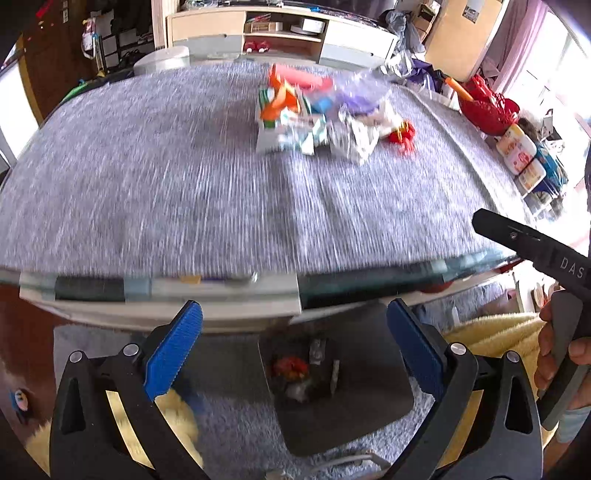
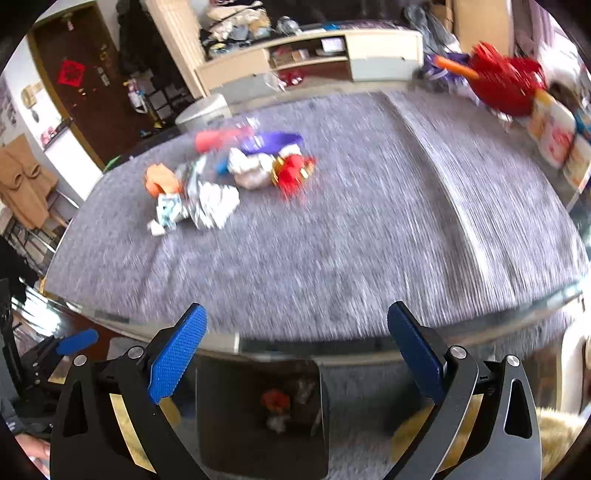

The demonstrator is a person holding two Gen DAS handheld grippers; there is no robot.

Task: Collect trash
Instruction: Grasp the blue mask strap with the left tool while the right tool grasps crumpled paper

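Observation:
A pile of trash (image 1: 317, 118) lies on the grey cloth of the table (image 1: 147, 177): orange, white, silver, purple and red wrappers. It also shows in the right wrist view (image 2: 229, 173). A dark bin (image 1: 384, 402) stands on the floor below the table's near edge, with a few scraps inside; it also shows in the right wrist view (image 2: 221, 443). My left gripper (image 1: 293, 317) is open and empty above the bin. My right gripper (image 2: 297, 321) is open and empty at the table's near edge. Both views are blurred.
A red bag (image 2: 509, 85) and cartons (image 1: 517, 155) stand along the table's right side. A cabinet (image 1: 280, 33) stands behind the table. A yellow fluffy rug (image 1: 491, 332) lies on the floor. The right gripper's body (image 1: 535, 251) shows at right.

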